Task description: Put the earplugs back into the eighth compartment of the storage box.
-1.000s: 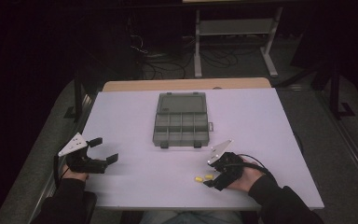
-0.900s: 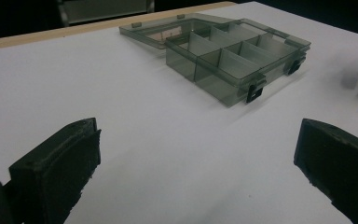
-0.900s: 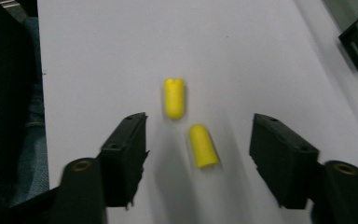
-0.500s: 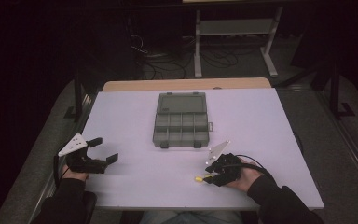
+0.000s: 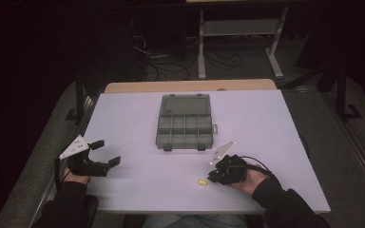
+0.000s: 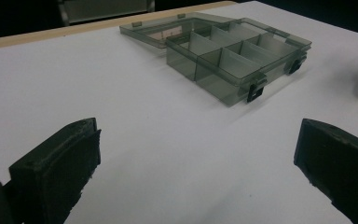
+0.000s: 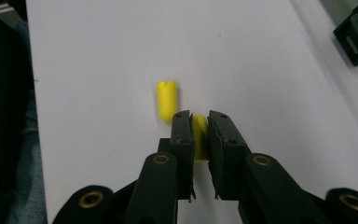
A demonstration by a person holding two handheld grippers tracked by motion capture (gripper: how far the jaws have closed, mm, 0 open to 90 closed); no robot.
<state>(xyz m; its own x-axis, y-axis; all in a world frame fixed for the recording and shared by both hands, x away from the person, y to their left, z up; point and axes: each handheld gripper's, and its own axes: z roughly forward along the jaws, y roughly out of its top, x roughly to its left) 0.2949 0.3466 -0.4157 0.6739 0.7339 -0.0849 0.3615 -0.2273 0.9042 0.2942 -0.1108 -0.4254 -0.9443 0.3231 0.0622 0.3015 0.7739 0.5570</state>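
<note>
Landmark: open grey compartment box (image 5: 184,123) at mid worktop (image 5: 123,118), lid folded back, its compartments looking bare.
Right hand-held gripper (image 7: 199,122): near side of the box and to its right, jaws clamped on a small yellow piece (image 7: 199,136).
Second yellow piece (image 7: 166,101): loose on the worktop just beside the held one, nearer the person than the box.
Left hand-held gripper (image 5: 105,152): well to the box's left, jaws wide apart, nothing between them.
Change: one second back both yellow pieces lay free by the right jaws; now one is pinched.
Meaning: the pick looks done; a carry to a box compartment seems likely next.
</note>
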